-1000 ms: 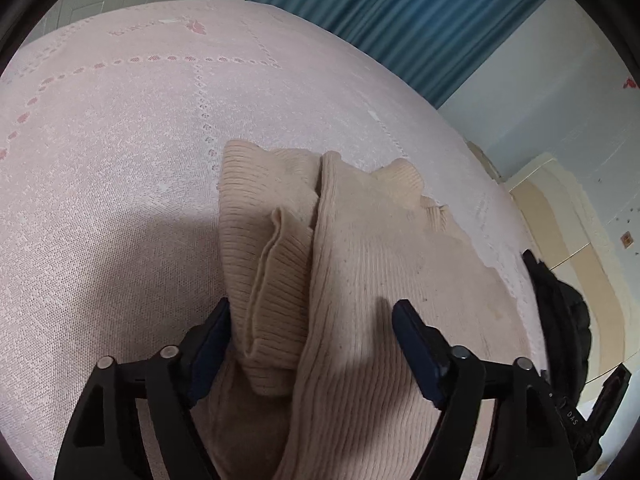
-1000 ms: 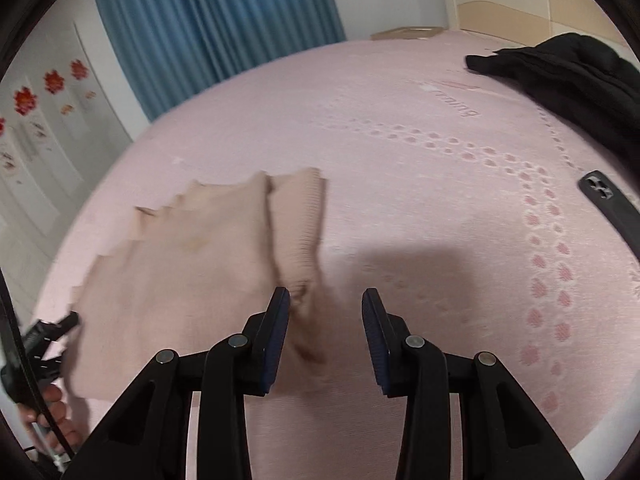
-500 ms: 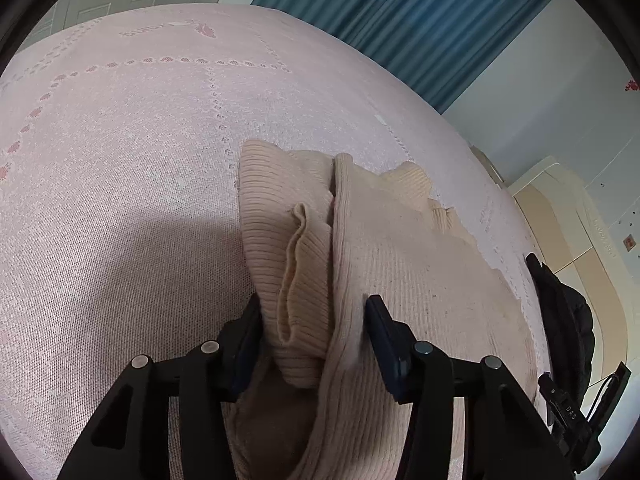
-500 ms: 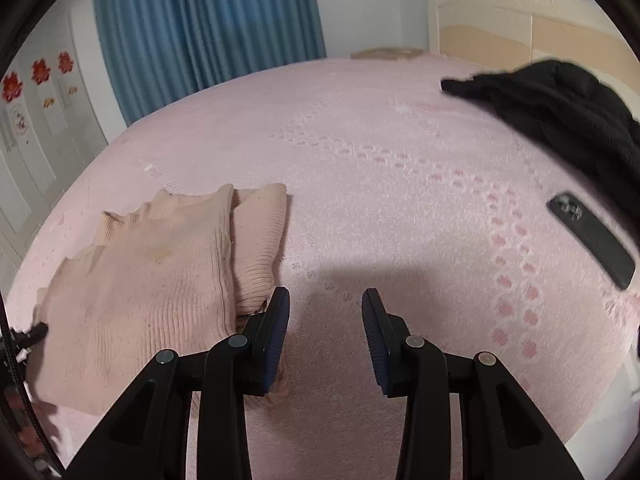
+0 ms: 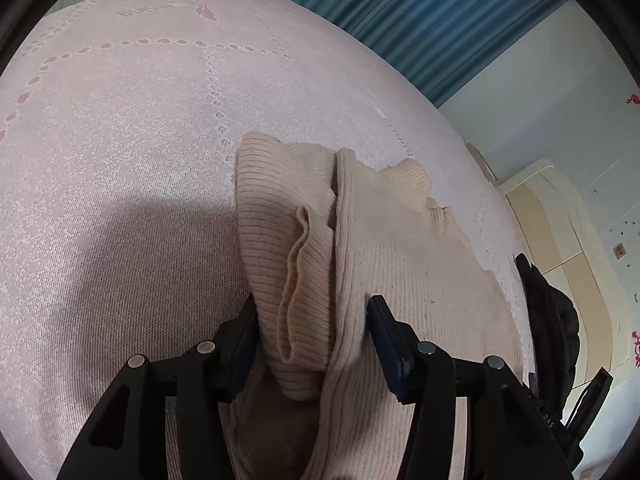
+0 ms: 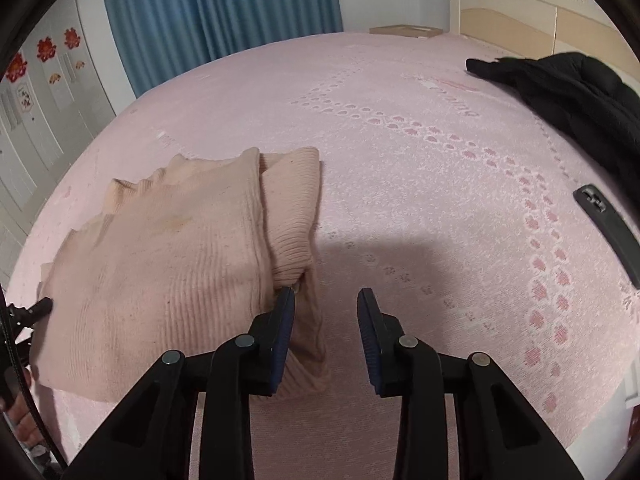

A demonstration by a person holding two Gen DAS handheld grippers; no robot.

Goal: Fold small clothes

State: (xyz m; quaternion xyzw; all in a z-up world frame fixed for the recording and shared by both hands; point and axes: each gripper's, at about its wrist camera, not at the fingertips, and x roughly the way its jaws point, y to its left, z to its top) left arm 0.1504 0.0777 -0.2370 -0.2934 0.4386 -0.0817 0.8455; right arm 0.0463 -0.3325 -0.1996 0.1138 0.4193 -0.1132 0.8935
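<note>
While sweater (image 6: 168, 248) lies folded, black garment (image 6: 576, 96), phone (image 6: 612, 232) apart

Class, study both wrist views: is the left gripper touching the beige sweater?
Touching. The left wrist view shows the left gripper with the bunched beige sweater filling its gap, both fingers against the knit, jaws opening.

Pink patterned bedspread (image 6: 400, 92); blue curtain (image 6: 216, 8) behind; cream headboard (image 6: 540, 8); pale wall (image 5: 520, 92) with red stickers (image 6: 44, 50).
</note>
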